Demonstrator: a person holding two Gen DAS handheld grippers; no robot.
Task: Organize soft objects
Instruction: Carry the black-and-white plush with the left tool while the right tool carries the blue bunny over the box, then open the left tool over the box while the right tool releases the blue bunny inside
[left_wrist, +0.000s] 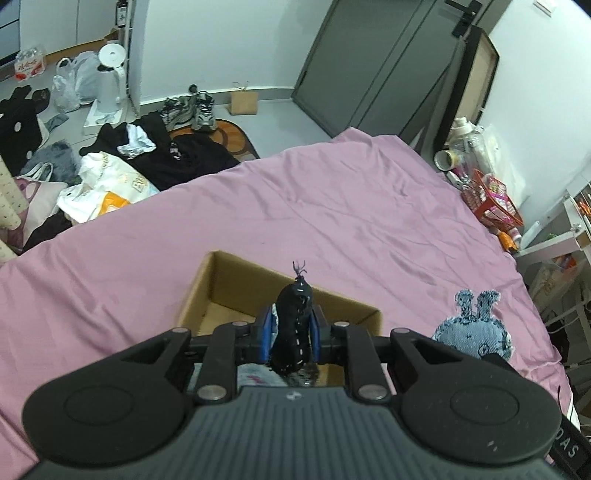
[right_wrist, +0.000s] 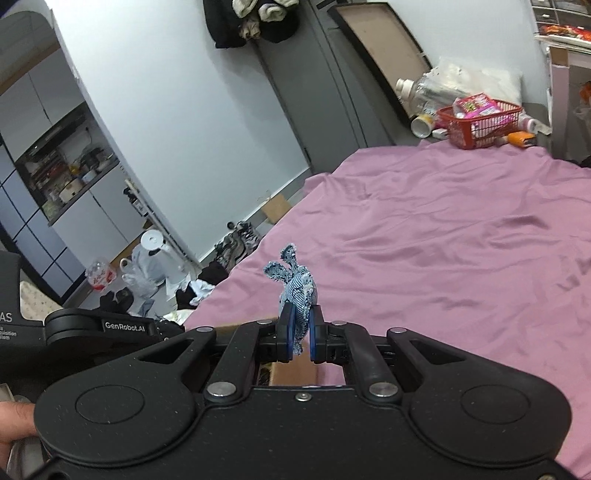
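My left gripper (left_wrist: 291, 325) is shut on a black soft toy (left_wrist: 293, 328) with white stitching, held upright over an open cardboard box (left_wrist: 221, 284) on the pink bed. Something grey and fluffy lies in the box under the gripper body. A blue denim rabbit toy (left_wrist: 472, 328) shows to the right in the left wrist view. In the right wrist view my right gripper (right_wrist: 300, 332) is shut on that denim rabbit toy (right_wrist: 297, 288), ears up, above the bed. The left gripper's body (right_wrist: 92, 328) sits at the left of that view, and the box edge (right_wrist: 291, 373) peeks below the fingers.
The pink bedsheet (left_wrist: 332, 206) spreads ahead. Clothes and bags (left_wrist: 110, 173) litter the floor left of the bed, with shoes (left_wrist: 192, 110) by the wall. A red basket (right_wrist: 480, 122) and bottles stand beyond the bed's far corner. A hand (right_wrist: 14, 421) holds the left gripper.
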